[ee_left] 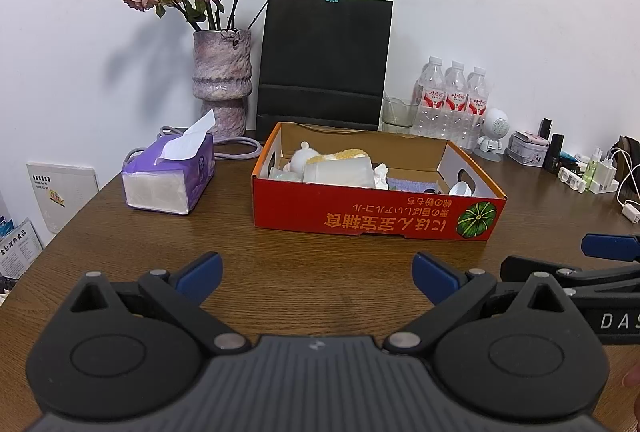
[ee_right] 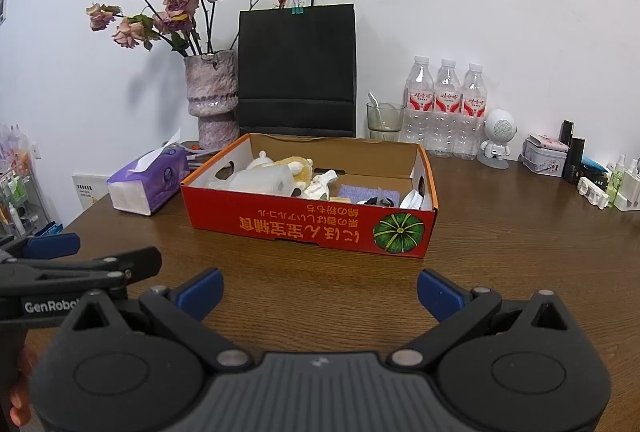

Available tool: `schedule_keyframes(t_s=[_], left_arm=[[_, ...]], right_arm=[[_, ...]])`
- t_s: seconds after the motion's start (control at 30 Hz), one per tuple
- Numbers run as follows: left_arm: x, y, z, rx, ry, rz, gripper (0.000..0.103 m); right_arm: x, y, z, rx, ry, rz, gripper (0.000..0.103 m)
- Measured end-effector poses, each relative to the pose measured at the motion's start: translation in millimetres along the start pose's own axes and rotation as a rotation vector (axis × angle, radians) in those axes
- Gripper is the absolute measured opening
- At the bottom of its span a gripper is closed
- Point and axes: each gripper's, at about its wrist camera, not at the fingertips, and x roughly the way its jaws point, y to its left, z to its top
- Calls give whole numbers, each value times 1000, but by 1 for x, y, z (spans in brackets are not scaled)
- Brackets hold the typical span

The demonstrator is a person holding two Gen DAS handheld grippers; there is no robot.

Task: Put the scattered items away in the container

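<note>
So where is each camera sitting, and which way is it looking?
Left wrist view: sits on the left gripper, low over the wooden table, facing the red cardboard box and wall; its open blue fingers show, and the right gripper pokes in at the right edge.
Right wrist view: sits on the right gripper, facing the same way; the left gripper and a hand show.
Both share the box, tissue pack and vase.
</note>
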Motion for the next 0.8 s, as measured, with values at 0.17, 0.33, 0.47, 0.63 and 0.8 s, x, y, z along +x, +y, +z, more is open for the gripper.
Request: schedule_keyframes(t_s=[0.17,0.33,0.47,0.63,0.8], left_arm=[[0,0,-1,2,1,2,103],[0,0,-1,3,1,2,103],[0,1,-2,4,6,6,103],[0,1,-3,5,7,7,103],[0,-1,-3,11,5,10,103]], right_arm=[[0,0,-3,1,1,0,103],[0,-1,-5,4,2,2,103],[0,-1,-9,6,6,1,103],[1,0,-8,7,11,1,103],[1,-1,-8,8,11,0,103]])
